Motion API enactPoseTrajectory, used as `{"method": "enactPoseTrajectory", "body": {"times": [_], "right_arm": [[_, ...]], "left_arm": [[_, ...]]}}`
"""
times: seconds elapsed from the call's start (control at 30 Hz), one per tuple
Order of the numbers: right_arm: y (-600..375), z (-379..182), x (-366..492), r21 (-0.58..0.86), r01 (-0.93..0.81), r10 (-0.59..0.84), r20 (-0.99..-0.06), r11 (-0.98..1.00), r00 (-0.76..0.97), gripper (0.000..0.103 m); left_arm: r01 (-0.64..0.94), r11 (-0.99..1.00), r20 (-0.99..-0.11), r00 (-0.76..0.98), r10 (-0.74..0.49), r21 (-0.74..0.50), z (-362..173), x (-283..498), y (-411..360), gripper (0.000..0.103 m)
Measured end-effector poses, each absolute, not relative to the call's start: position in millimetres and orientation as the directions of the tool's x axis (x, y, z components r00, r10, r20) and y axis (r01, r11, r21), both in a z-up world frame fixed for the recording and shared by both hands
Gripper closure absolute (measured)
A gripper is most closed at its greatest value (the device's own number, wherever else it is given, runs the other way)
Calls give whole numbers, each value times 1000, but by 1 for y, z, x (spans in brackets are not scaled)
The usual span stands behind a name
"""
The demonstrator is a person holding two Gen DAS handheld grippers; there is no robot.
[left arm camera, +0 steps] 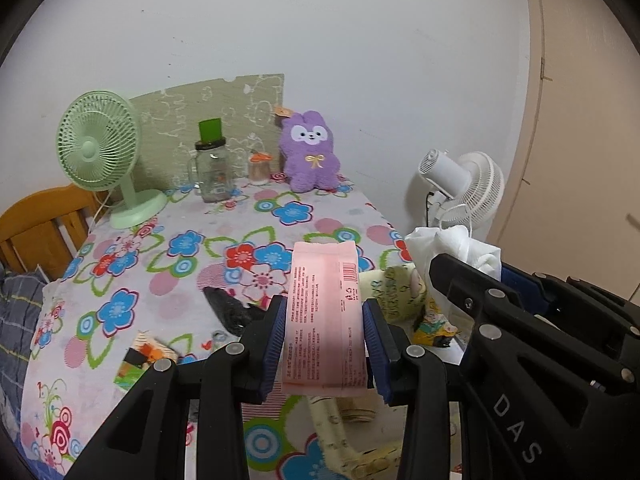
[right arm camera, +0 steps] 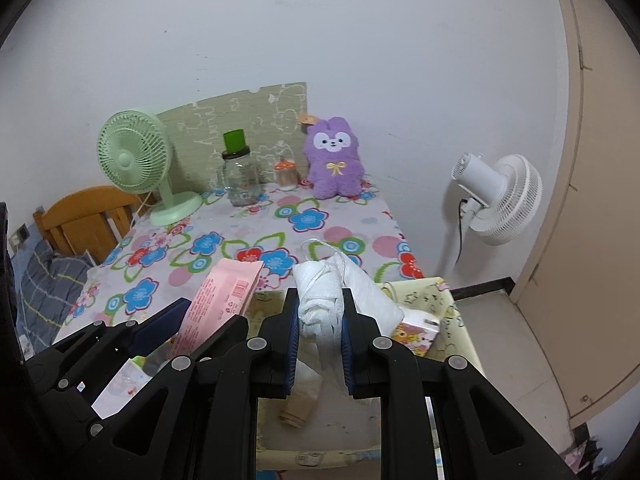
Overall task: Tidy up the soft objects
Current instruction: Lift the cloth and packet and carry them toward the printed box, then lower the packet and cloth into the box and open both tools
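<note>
My left gripper [left arm camera: 325,334] is shut on a pink tissue pack [left arm camera: 326,304], which it holds upright above the near edge of the floral table [left arm camera: 168,280]. In the right wrist view that same pink tissue pack [right arm camera: 218,306] shows at the left. My right gripper [right arm camera: 320,328] is shut on a white bundle of soft paper [right arm camera: 340,296], which appears in the left wrist view as a white bundle [left arm camera: 452,244] at the right. Below both grippers sits a pale yellow fabric bin [right arm camera: 436,294] with a small cartoon-printed pack [right arm camera: 416,330] inside. A purple plush rabbit [left arm camera: 310,152] leans on the wall at the table's far end.
A green desk fan [left arm camera: 104,156], a glass jar with a green lid [left arm camera: 210,168] and a small orange-topped jar [left arm camera: 259,168] stand at the far side. A black item [left arm camera: 228,304] lies on the cloth near me. A white floor fan [right arm camera: 496,196] stands right; a wooden headboard [left arm camera: 36,228] left.
</note>
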State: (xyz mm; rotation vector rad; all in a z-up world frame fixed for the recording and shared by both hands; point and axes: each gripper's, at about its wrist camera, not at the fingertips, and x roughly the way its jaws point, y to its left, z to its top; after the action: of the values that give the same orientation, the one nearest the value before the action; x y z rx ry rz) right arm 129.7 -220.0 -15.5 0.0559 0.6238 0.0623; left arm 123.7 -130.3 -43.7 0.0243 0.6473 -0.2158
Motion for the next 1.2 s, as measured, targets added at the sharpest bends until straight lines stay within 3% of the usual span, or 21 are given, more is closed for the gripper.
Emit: {"method": "enactPoseTrajectory", "body": {"times": [0.67,0.83,0.87,1.0,1.17,1.2], "right_arm": [[-267,-48,137,116,32,51,-645,993,763,81],[-271,-53,139,135,28,67,-649,990,758,81],[-271,-53,139,136,26,69,-649,990,758,78],[-273,-56,140,150,25,81,-657,988,750,71],[-277,-60,142,178,34,93,-658,983,747,34],[-277,-59,141,181,36,93,-652,983,753,32]], "left_arm": [[272,962,-670,710,-219,-25,-70,140,-176,62],[271,962,-684,696,-217,-30,-76,144,-179,47],[271,962,-685,696,-217,-30,-77,145,-180,46],[265,964,-692,692,-205,-20,-79,147,-180,23],[286,958,-702,676,-223,-29,-80,149,-180,15],[291,956,-702,675,-227,-29,-79,148,-180,14]]}}
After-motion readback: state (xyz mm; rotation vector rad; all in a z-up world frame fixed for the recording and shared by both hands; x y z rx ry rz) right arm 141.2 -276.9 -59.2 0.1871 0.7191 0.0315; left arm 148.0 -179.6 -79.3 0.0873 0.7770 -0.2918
